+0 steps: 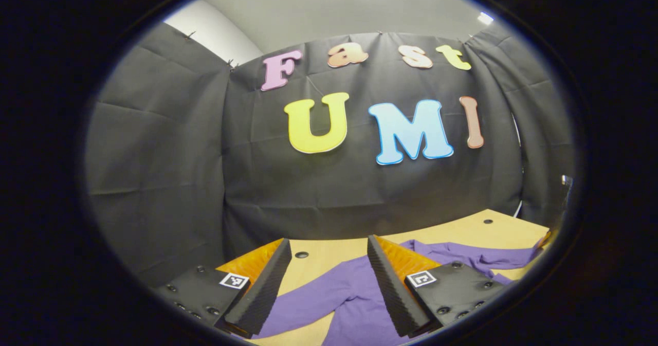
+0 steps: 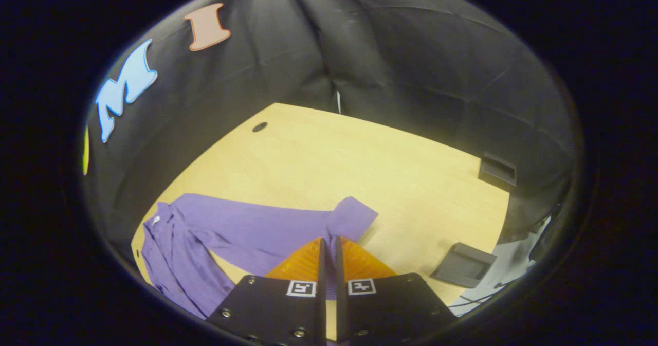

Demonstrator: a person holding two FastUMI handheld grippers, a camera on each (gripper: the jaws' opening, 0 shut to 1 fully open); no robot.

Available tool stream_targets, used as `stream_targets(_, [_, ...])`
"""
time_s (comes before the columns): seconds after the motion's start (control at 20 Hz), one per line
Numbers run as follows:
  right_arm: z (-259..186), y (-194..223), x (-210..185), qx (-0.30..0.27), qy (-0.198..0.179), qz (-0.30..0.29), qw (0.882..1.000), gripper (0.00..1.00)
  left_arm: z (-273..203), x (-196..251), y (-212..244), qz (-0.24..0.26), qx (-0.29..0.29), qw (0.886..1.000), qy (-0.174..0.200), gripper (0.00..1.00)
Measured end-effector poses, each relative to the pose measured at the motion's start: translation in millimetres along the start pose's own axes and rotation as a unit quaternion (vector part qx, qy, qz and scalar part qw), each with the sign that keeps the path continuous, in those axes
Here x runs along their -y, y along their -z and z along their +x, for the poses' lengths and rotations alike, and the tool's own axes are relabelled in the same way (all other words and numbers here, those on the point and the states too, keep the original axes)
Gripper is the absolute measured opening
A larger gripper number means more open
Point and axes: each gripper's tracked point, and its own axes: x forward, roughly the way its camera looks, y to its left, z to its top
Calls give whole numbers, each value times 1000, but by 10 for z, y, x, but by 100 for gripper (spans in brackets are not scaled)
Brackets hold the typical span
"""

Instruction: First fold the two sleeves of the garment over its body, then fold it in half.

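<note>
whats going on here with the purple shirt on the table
A person is working with two handheld grippers on a purple shirt spread over a wooden table. The right gripper has its fingers nearly together around the cloth of one sleeve, which still lies stretched out away from the body. The left gripper hangs open above the other side of the shirt, holding nothing. Neither sleeve looks folded over the body yet, so the folding is just starting.

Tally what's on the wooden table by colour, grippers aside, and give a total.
Purple: 1, the shirt
Dark grey: 1, a flat tray-like piece near the table edge
Total: 2
</note>
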Motion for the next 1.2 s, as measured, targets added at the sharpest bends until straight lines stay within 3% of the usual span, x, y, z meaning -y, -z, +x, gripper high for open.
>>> stream_targets(0.6, [-380,-236,-1526,16,-162,-34,986,8,-45,-160,107,-4,-5,1000,-15,94])
stream_targets(0.95, [-445,-320,-2468,26,-234,-73,969,8,-102,-419,214,-6,-16,999,-44,94])
stream_targets(1.0, [-467,-350,-2609,29,-244,-81,966,4,-114,-442,225,-8,-17,999,-48,94])
stream_targets(1.2, [-569,-397,-3225,38,-289,-103,951,8,-134,-501,202,-16,-13,998,-51,94])
